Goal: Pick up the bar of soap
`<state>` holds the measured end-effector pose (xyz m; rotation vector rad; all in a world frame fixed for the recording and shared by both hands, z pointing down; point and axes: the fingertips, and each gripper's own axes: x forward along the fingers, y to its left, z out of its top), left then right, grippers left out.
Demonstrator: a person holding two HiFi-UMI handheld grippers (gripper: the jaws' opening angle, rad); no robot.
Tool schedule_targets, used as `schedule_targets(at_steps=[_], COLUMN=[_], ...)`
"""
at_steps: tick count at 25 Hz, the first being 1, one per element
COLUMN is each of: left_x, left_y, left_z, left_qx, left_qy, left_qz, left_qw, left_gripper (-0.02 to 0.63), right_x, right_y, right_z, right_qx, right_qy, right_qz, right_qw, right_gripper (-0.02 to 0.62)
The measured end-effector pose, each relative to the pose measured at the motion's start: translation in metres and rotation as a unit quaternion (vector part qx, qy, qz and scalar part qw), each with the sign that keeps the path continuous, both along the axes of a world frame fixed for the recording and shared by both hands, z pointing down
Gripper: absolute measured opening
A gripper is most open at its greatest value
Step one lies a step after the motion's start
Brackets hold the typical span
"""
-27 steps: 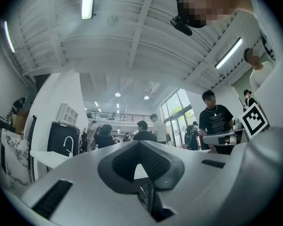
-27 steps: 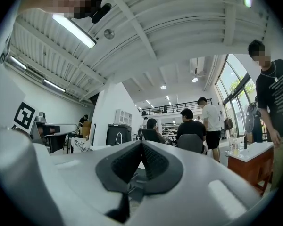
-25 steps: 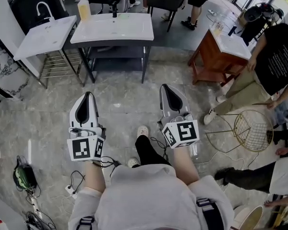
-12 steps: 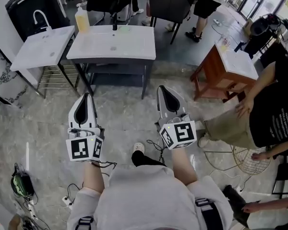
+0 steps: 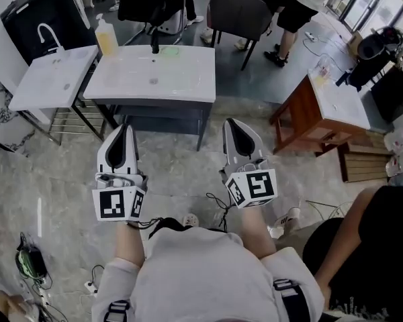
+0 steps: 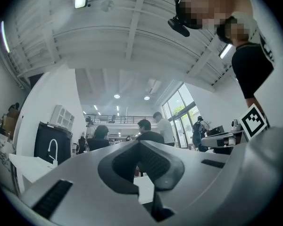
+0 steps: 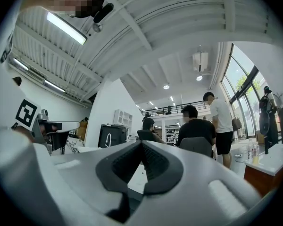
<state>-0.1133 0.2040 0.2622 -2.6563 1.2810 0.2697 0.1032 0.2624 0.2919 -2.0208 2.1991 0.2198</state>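
A small pale green bar of soap [image 5: 168,50] lies on the back rim of the white washbasin [image 5: 188,89], right of a black tap [image 5: 154,45]. Both grippers hang in the air in front of the basin, above the floor. My left gripper [image 5: 123,133] points at the basin's front left corner, and its jaws are shut with nothing in them. My right gripper [image 5: 230,123] is level with the basin's front right corner, also shut and empty. In the left gripper view the left gripper [image 6: 140,144] shows its black pads meeting, and in the right gripper view so does the right gripper [image 7: 141,145].
A yellow soap dispenser [image 5: 106,37] stands at the basin's back left corner. A second white basin [image 5: 33,86] with a white tap sits to the left. A chair [image 5: 240,15] and people stand behind. A wooden table [image 5: 322,106] is at the right, and a person in black [image 5: 369,247] at the lower right.
The view has moved forward, so the washbasin is now closer to both grippers. Both grippers stay shut and side by side. The person in black at the right has moved to the lower right.
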Motion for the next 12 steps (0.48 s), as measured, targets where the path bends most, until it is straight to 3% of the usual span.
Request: schedule_targets(at_steps=[5, 12], left_x=[0.009, 0.017], left_y=[-0.036, -0.097], left_z=[0.006, 0.010], left_qx=[-0.001, -0.007], left_qy=[-0.036, -0.017], left_qz=[-0.017, -0.017], left_qw=[0.9992, 0.9997], left_gripper=[0.008, 0.008], right_x=[0.022, 0.038], right_y=[-0.027, -0.077], right_z=[0.001, 0.006], right_qx=[0.001, -0.003], right_qy=[0.001, 0.002], right_qz=[0.014, 0.027], right_qw=[1.000, 1.000], right_gripper=[0.011, 0.011])
